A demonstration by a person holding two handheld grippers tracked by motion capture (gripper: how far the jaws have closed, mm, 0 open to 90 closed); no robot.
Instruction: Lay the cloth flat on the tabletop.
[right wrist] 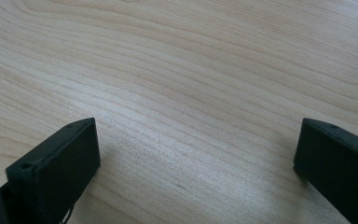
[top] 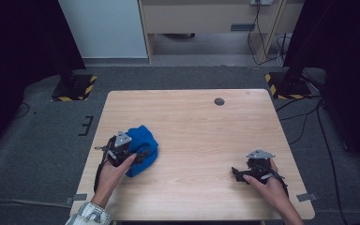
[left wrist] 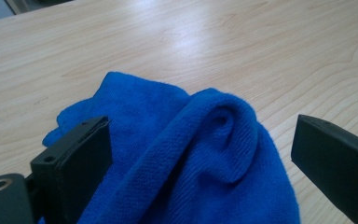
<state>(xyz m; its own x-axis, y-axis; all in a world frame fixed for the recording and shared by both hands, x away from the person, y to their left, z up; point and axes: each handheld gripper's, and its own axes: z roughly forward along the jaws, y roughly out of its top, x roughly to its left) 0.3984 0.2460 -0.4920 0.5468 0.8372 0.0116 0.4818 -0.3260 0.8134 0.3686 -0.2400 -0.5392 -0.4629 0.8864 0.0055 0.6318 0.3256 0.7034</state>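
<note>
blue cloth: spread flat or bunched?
Bunched. The blue cloth sits in a rumpled heap with raised folds between the open jaws of the left gripper, covering a small patch of the table.

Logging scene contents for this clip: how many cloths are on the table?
1. A crumpled blue cloth lies at the table's left side, between the open fingers of the left gripper. Its folds could hide a second layer.

We see even, soft overhead light on the surface [top: 201, 131]; dark drapes leave both upper corners of the high view nearly black. Pale glare streaks the wood in the left gripper view. Jaws throw faint shadows and blur at close range.
</note>
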